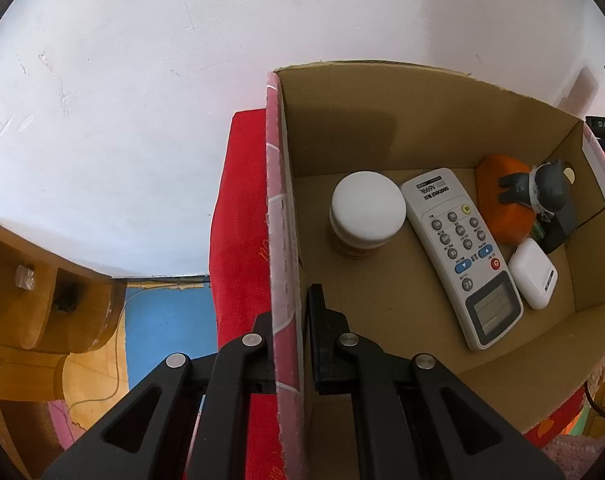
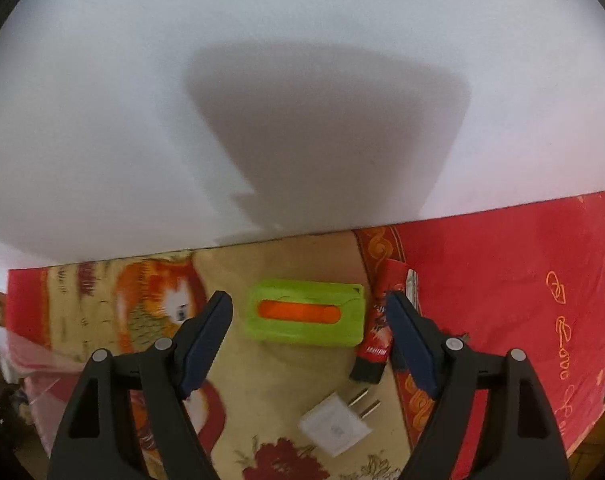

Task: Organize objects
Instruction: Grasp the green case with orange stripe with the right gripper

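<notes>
In the left wrist view my left gripper (image 1: 288, 320) is shut on the left wall of an open cardboard box (image 1: 280, 184), one finger outside and one inside. The box holds a white-lidded jar (image 1: 367, 207), a white remote control (image 1: 462, 256), an orange object (image 1: 502, 204) with a grey figurine (image 1: 542, 190), and a white earbud case (image 1: 533, 274). In the right wrist view my right gripper (image 2: 308, 312) is open and empty above a green case with an orange insert (image 2: 305, 313). A red and black pack (image 2: 378, 332) and a white plug adapter (image 2: 336, 426) lie close by.
The box stands on a red cloth (image 1: 238, 184) by a white wall (image 1: 122, 100). A wooden cabinet (image 1: 30, 292) and blue floor (image 1: 166, 320) lie at the left. In the right wrist view a patterned red and beige cloth (image 2: 502, 280) covers the surface up to the wall.
</notes>
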Demonstrator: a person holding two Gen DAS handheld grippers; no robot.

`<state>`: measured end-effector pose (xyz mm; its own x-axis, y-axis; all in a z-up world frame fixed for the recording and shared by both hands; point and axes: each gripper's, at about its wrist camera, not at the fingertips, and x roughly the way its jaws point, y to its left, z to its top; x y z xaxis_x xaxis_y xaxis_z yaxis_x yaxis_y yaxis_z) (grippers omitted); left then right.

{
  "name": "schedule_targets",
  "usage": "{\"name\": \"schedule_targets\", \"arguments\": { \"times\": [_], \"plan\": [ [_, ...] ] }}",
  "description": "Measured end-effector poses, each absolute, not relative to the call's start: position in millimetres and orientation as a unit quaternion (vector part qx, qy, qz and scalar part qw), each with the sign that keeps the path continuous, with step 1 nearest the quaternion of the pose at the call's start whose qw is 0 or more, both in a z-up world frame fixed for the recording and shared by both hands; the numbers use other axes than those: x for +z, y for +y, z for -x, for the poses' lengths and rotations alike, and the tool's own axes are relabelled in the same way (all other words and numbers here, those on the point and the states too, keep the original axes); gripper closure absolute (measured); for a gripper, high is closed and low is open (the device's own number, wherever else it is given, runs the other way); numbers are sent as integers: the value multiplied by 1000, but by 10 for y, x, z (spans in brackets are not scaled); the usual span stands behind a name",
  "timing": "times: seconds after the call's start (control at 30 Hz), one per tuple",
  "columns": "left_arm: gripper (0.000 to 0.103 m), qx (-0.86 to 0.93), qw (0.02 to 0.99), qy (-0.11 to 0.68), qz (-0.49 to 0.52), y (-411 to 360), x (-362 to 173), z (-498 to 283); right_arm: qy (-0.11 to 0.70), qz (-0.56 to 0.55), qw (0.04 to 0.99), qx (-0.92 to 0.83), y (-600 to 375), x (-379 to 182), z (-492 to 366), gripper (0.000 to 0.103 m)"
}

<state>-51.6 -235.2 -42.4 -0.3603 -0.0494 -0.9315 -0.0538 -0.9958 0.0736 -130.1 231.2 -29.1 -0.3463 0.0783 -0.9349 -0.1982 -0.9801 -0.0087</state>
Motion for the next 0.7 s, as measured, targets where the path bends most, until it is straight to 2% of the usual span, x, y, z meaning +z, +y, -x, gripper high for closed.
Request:
{"name": "schedule_targets", "arguments": {
  "times": [0.17,0.53,0.63,0.7],
  "plan": [
    [95,823,1,46,566,-2294,-408,540,75,570,80,814,2332,-418,1349,21],
    [95,823,0,47,567,-2247,-333,555,48,579,65,812,2069,-545,1286,20],
    [95,823,0,47,566,-2231,-330,557,46,581,68,810,2059,-537,1277,23],
    [95,823,0,47,566,-2241,-316,555,48,578,70,811,2049,-510,1250,31]
  ]
}}
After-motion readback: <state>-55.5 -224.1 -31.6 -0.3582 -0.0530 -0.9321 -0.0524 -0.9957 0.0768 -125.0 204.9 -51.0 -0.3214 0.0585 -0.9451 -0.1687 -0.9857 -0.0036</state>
